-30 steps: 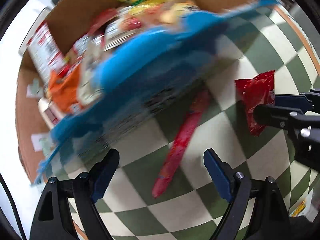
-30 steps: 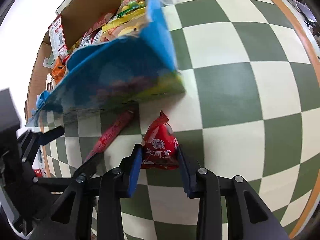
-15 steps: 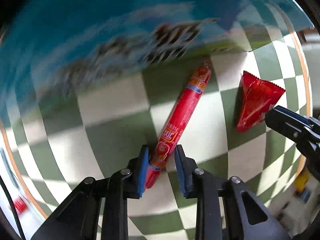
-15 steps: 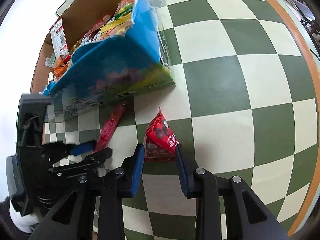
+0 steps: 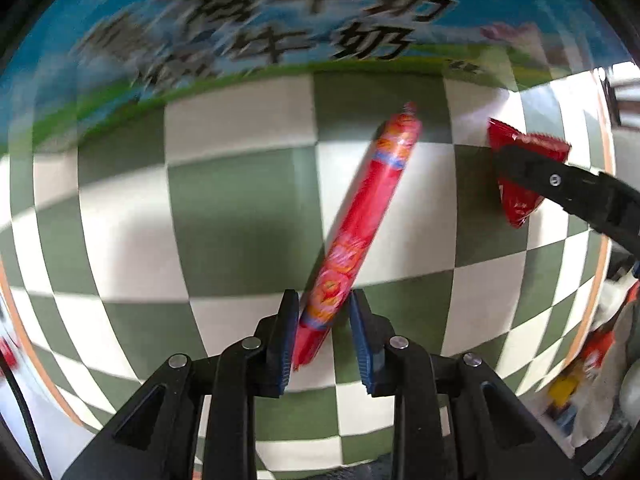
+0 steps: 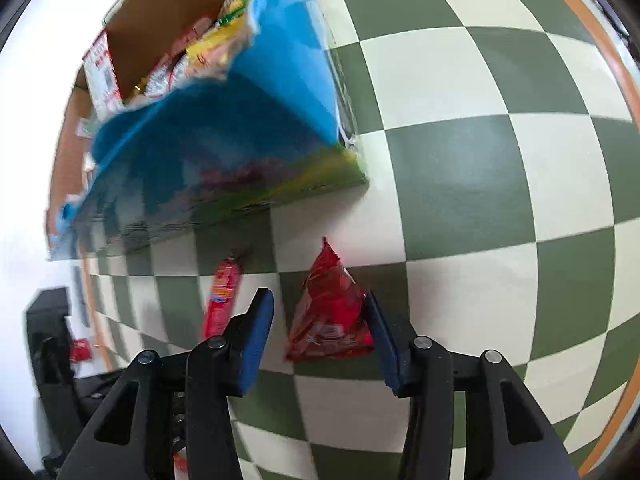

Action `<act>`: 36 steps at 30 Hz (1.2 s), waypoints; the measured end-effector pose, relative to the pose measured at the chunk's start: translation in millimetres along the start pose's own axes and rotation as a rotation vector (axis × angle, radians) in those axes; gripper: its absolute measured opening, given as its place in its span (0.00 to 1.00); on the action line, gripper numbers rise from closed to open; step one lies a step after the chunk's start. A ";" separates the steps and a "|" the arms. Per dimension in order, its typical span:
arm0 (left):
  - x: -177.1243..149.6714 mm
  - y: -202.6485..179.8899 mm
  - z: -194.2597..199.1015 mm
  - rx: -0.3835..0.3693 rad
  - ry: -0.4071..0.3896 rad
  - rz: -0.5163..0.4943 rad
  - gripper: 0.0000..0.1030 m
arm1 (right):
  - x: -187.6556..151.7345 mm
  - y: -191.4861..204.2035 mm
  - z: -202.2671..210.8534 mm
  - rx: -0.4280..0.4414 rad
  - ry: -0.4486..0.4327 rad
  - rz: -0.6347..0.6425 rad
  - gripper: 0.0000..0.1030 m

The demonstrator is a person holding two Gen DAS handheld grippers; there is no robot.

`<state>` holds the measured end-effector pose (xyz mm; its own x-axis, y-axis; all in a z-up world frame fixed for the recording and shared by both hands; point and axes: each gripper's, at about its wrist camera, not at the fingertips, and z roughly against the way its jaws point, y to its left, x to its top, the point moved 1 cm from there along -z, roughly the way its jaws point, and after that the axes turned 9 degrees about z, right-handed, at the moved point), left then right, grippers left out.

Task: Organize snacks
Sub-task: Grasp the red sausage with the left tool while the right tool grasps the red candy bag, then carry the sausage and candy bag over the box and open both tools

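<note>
Carton: a blue printed carton [image 6: 224,152] stood on the checkered cloth [image 6: 480,168] toward its far left part, top open, packed with snack packets [image 6: 188,68].

Sausage stick: a long red sausage stick [image 5: 360,236] lay on the cloth in front of the carton, left of the pouch, its far tip close to the carton's base.

Left gripper: the left gripper [image 5: 325,336] stood over the stick's near end, jaws narrow and opening slightly, the stick between them. The left pad appeared to touch the wrapper; a gap showed at the right pad, so no firm clamp was evident.

Stick handling: judged light, fairly stiff, with a smooth, slippery film. An end hold would likely let it swing; a hold nearer mid-length would carry it level.

Pouch: a red triangular pouch [image 6: 330,312] lay right of the stick, apart from it.

Right gripper: the right gripper [image 6: 320,332] straddled the pouch, jaws opening, pads not pressing it.

Pouch handling: judged light, soft and crushable; take it across the wide lower body with gentle pressure.
</note>
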<state>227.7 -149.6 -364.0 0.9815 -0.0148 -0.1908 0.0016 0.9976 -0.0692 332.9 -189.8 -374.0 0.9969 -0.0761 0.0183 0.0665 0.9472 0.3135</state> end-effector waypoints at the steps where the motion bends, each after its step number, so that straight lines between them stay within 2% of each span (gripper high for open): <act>1: 4.7 -4.4 -1.5 0.015 -0.007 -0.018 0.27 | 1.1 1.7 -1.3 -0.017 -0.001 0.011 0.43; 2: 6.7 -11.5 -2.0 0.032 -0.011 -0.041 0.31 | 1.2 3.2 -2.0 -0.025 -0.005 0.023 0.37; 4: 9.2 -26.9 -1.6 0.074 -0.034 -0.084 0.31 | -1.1 4.9 -2.1 -0.031 -0.009 0.036 0.37; 7: 6.7 -42.0 -0.9 0.086 -0.062 -0.110 0.29 | -5.0 8.6 -3.5 -0.037 -0.011 0.056 0.36; 8: 4.7 -46.8 -0.5 0.077 -0.067 -0.113 0.17 | -6.5 9.2 -3.9 -0.034 -0.009 0.058 0.36; 9: 2.1 -49.7 0.4 0.043 -0.067 -0.109 0.16 | -8.1 9.6 -4.4 -0.030 -0.006 0.058 0.36; 10: 4.9 -52.7 1.7 0.008 -0.060 -0.093 0.15 | -9.3 10.2 -4.6 -0.025 -0.003 0.058 0.36; 17: -17.2 -34.9 7.0 -0.109 -0.046 0.006 0.15 | -27.1 14.3 3.8 0.021 -0.010 0.059 0.35; 24: -27.0 -20.3 25.6 -0.148 -0.067 0.004 0.15 | -41.8 22.8 20.3 0.078 -0.020 0.072 0.35; 28: -21.3 -14.3 51.9 -0.172 -0.103 -0.012 0.15 | -49.0 30.1 38.3 0.116 -0.031 0.089 0.35; 29: -22.2 9.2 59.4 -0.187 -0.117 -0.011 0.15 | -51.0 32.9 44.0 0.126 -0.036 0.094 0.35; 31: -25.7 15.2 70.5 -0.211 -0.140 -0.017 0.15 | -52.9 35.5 58.3 0.145 -0.048 0.102 0.35; 36: -21.3 10.2 128.0 -0.277 -0.245 -0.026 0.15 | -49.8 45.4 109.2 0.194 -0.110 0.127 0.35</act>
<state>231.3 -130.4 -235.3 0.9986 0.0107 0.0523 0.0078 0.9405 -0.3398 281.8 -177.0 -257.0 0.9857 -0.0036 0.1687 -0.0787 0.8746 0.4784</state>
